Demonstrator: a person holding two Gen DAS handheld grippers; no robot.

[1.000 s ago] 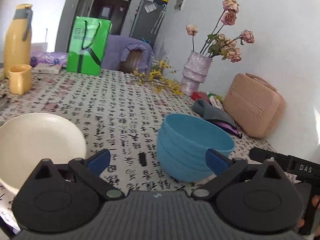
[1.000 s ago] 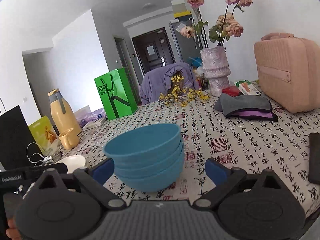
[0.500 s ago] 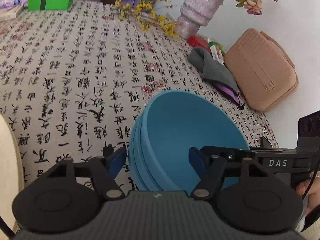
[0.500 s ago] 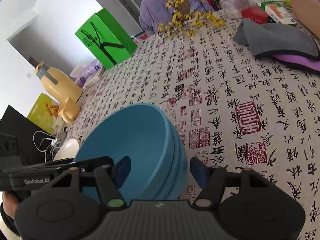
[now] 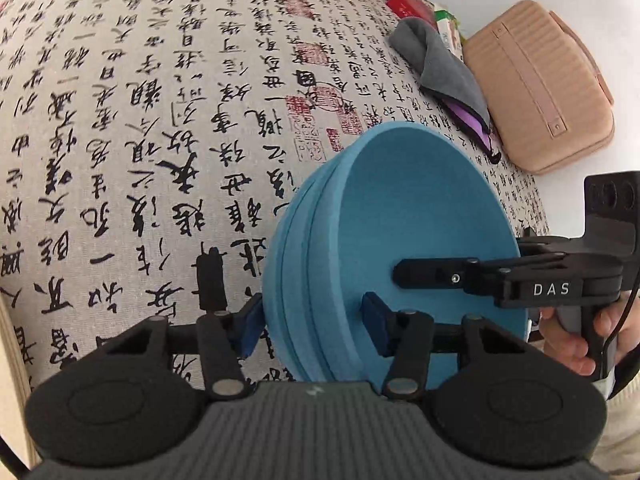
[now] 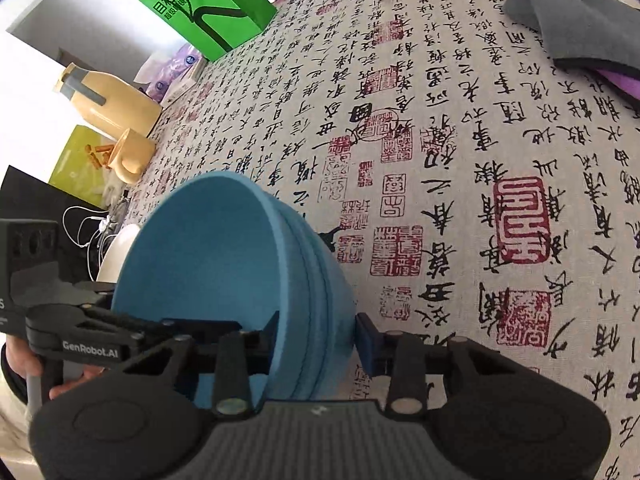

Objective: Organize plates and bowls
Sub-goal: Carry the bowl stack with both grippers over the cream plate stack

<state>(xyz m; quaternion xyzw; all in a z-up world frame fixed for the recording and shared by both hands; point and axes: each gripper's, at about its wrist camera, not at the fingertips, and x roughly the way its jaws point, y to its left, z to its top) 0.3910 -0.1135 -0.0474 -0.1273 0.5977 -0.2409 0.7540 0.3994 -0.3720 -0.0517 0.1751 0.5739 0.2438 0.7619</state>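
Blue pads of the left gripper (image 5: 314,330) straddle the near wall of the stacked blue bowls (image 5: 384,216), one pad outside the stack, one inside the top bowl. Its jaws have just been closing; the outer pad looks to touch the stack, but whether the pair presses cannot be told. The right gripper (image 6: 320,340) straddles the opposite wall in the same way, jaws likewise just closing, the outer pad against the stack and the inner one hidden behind the rim; firm grip cannot be told. Both grippers point steeply downward, facing each other across the bowls. A hand (image 5: 576,344) wraps the right gripper's handle; another hand (image 6: 60,384) holds the left one. The bowls stand on the calligraphy cloth (image 5: 160,120). Farther out: grey cloth (image 5: 440,56), tan case (image 5: 540,80), white plate (image 6: 116,252), yellow jug (image 6: 108,104), green bag (image 6: 208,4).
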